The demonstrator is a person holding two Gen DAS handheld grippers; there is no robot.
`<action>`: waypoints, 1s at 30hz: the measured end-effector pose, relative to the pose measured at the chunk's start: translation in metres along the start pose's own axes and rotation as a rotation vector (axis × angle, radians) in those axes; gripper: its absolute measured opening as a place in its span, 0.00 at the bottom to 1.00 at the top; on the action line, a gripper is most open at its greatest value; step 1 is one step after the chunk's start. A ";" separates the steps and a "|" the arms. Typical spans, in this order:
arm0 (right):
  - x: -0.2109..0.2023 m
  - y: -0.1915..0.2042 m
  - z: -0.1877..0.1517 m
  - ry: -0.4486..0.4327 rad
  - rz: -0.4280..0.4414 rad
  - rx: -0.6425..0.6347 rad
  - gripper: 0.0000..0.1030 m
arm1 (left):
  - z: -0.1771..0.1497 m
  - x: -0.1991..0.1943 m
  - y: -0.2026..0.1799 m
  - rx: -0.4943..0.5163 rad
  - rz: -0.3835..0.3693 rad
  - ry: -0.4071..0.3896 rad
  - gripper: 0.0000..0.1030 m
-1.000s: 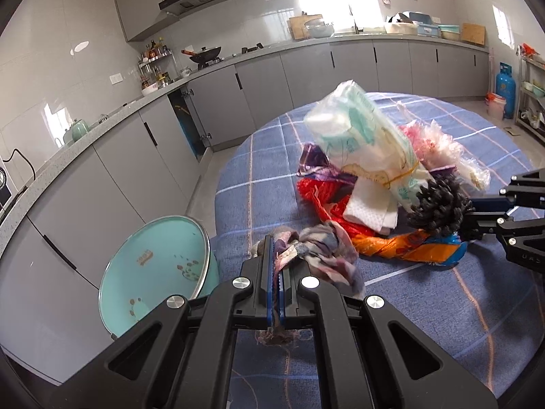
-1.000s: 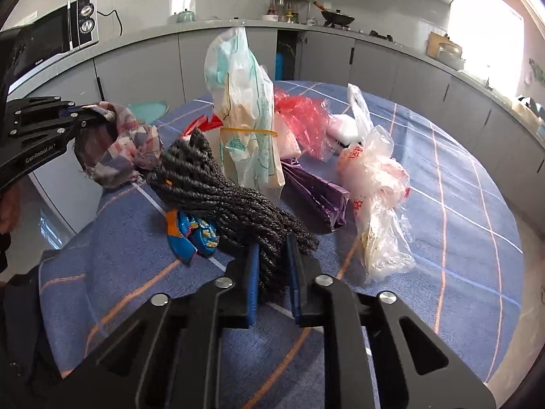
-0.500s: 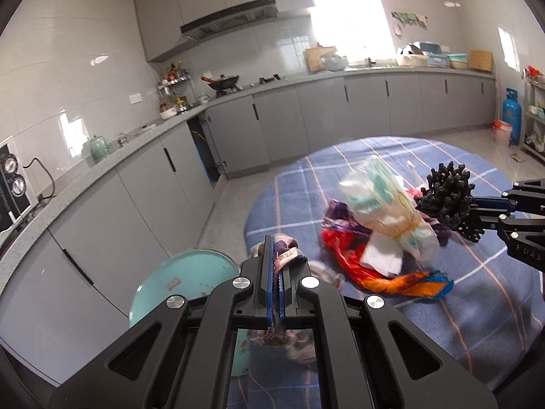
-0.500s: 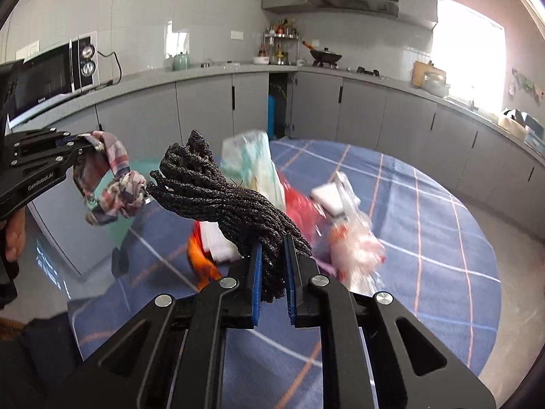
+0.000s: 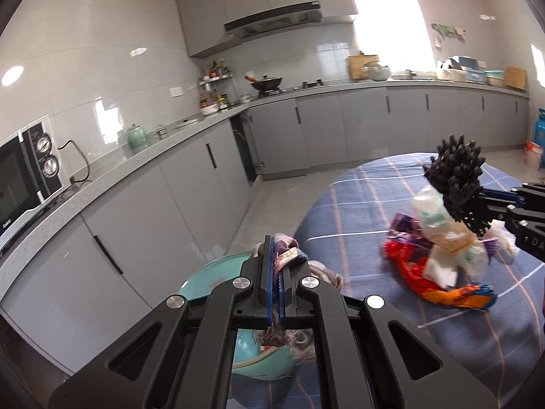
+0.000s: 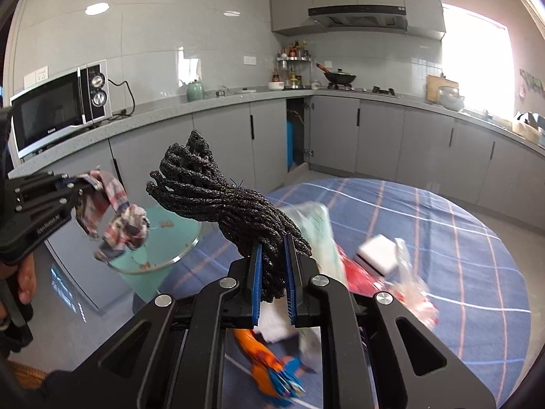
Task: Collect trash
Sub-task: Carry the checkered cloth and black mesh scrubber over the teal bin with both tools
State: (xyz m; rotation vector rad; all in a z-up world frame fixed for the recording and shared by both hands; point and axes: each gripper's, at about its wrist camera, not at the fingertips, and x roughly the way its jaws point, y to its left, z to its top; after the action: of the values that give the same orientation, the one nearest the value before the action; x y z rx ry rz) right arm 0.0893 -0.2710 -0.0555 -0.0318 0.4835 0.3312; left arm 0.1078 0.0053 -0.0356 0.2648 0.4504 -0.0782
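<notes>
While both tools hang above the table (image 6: 460,238), we log: left gripper (image 5: 276,266) clamped on plaid rag (image 6: 115,218); right gripper (image 6: 272,266) pinching black rope bundle (image 6: 218,197) (narrow gap); remaining wrappers (image 5: 439,266) on table, teal bin (image 6: 163,242) beside its edge.

The left gripper (image 5: 276,266) is showing matte black angular arms with cut-out slots; silver round screws are sitting at its joints; blue pads are lining its fingers (image 5: 268,272); the right gripper (image 6: 272,266) is looking alike; at nine o'clock in the right wrist view, white lettering is running along the left gripper's side.
</notes>
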 end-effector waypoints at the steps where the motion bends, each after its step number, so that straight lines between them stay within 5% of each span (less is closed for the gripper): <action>1: 0.003 0.003 0.003 -0.004 0.004 -0.003 0.12 | 0.000 0.002 0.004 -0.009 0.008 0.002 0.02; 30: 0.078 0.065 0.050 0.014 0.108 -0.074 0.13 | -0.014 0.035 0.089 -0.122 0.132 0.039 0.02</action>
State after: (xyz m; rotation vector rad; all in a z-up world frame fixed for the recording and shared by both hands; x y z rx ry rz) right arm 0.1563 -0.1804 -0.0442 -0.0801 0.4880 0.4550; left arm 0.1451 0.0945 -0.0425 0.1762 0.4734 0.0838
